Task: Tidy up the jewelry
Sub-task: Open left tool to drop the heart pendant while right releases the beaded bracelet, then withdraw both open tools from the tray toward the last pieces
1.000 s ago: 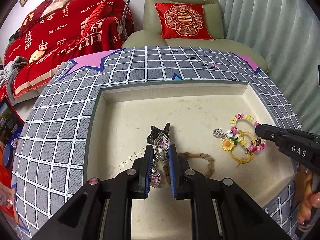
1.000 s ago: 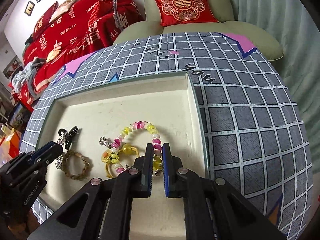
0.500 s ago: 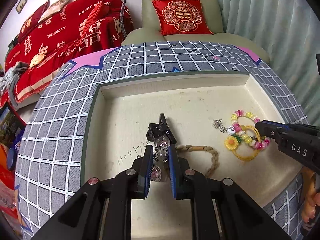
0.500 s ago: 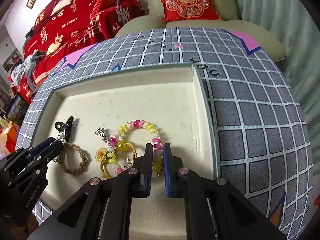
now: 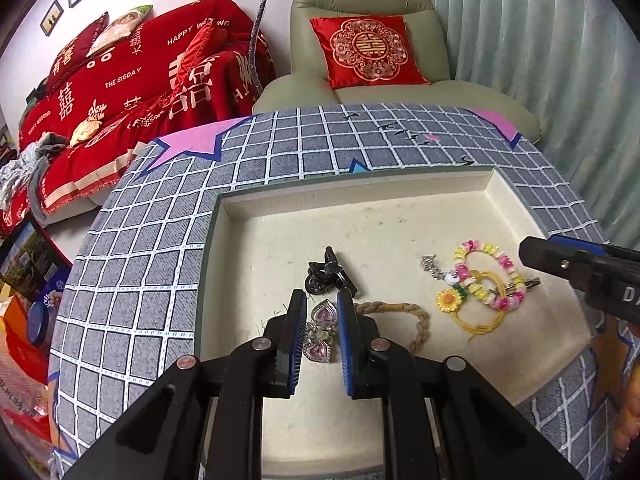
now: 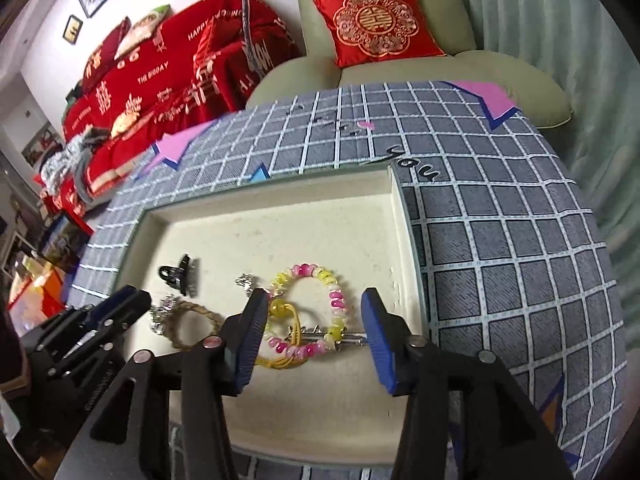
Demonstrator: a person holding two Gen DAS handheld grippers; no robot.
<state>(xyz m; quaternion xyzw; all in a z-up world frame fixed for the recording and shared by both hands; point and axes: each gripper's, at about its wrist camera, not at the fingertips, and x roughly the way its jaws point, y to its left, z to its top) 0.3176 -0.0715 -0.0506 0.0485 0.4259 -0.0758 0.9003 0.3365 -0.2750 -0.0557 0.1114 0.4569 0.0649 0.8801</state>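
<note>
All 4 or so pieces lie in the cream tray. The right gripper is spreading over the beaded bracelet; the left gripper apparently pinches the heart pendant.

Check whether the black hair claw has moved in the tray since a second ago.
Cannot tell. The black hair claw lies beyond the left gripper, as earlier, and the tray wall shifted in view too, so the camera moved.
</note>
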